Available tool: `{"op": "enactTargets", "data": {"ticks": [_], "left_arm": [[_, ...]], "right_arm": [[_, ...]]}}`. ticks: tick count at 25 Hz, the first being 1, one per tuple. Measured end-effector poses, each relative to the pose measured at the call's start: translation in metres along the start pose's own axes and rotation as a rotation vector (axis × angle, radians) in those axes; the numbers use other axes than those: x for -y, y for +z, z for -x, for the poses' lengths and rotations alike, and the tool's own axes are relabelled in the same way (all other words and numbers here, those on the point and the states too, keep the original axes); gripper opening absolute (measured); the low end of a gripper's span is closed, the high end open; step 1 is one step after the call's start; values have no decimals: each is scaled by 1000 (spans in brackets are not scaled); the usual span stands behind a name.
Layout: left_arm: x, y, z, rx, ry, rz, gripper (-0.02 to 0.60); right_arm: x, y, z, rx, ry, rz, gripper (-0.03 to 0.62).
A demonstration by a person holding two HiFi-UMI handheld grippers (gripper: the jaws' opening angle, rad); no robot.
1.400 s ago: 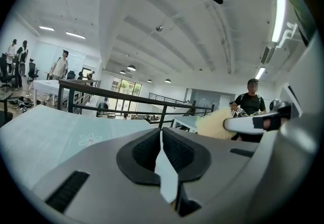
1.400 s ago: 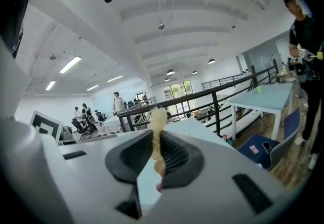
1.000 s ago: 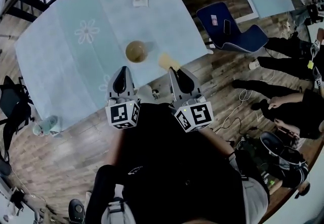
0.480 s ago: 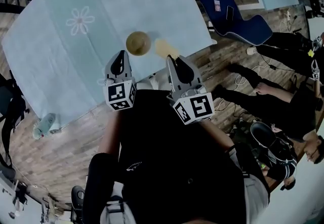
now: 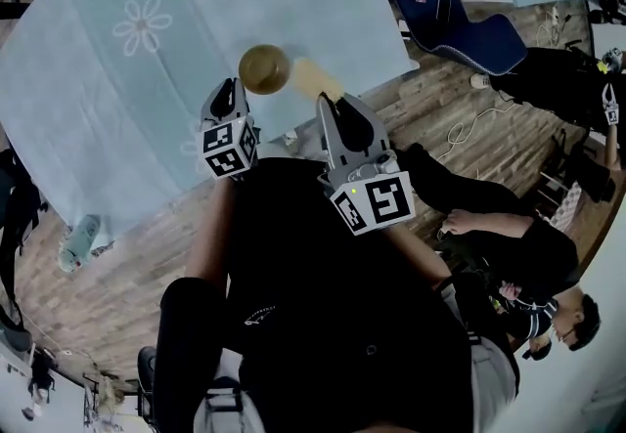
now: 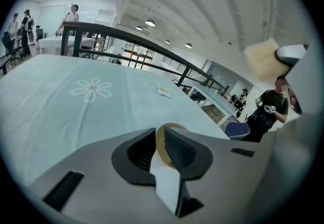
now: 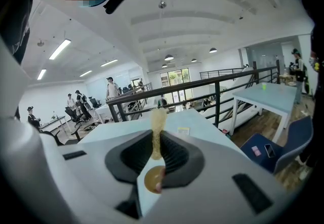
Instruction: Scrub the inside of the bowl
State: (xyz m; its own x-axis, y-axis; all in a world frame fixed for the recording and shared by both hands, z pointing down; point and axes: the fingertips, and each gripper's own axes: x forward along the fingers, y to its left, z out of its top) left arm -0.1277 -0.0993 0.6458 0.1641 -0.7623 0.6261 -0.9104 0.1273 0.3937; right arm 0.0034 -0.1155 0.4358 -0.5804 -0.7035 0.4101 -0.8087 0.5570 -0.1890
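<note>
I am seeing the small round brown bowl (image 5: 264, 67) standing upright on the table w/ the light blue cloth (image 5: 117, 118), near the table edge closest to me. The left gripper (image 5: 231, 89) is pointing down toward it, just beside its side at the head view's left. Its 2 jaws are standing only a little apart and have just been opening. In the left gripper view the bowl rim is showing in the narrow gap, ahead of the pads and not pressed by them. The right gripper (image 5: 329, 103) is closed on a thin pale yellow sponge (image 5: 315, 79). The sponge is sticking out past the jaw tips, approx. beside the other side of the bowl, not inside it. In the right gripper view the bowl is showing low in the gap, under the sponge. I cannot tell if the sponge is touching the cloth.
</note>
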Motion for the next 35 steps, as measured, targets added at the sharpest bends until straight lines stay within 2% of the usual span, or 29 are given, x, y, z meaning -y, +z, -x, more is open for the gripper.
{"op": "enactTargets", "data": {"ticks": [2,3,10,14,18,21,23,29,35], "left_arm": [[-5,-8,-9,-34,-11,53,122],[-7,-12,-14,-52,-13,78,132],[-15,-32,-37,-123,-14,177,130],[-19,-36,-45,-153,9,172,130],[-19,-42,-47,-192,8,171,100],[-18,-43,-49,-230,11,160,30],[-16,-41,-48,-240,9,161,25],[1,-11,-29,-185,-29,77,23],[36,43,4,-83,-90,22,22]], "right_arm": [[2,-4,0,-12,-13,-6,49],[4,-5,0,-17,-21,-10,49],[14,-16,6,-42,-65,-11,49],[15,-17,5,-46,-75,-11,49],[14,-16,2,-46,-74,-10,49],[14,-15,2,-42,-74,-15,49],[13,-16,4,-38,-72,-10,49],[10,-21,12,-26,-56,-6,49],[7,-20,15,-8,-1,1,49]]}}
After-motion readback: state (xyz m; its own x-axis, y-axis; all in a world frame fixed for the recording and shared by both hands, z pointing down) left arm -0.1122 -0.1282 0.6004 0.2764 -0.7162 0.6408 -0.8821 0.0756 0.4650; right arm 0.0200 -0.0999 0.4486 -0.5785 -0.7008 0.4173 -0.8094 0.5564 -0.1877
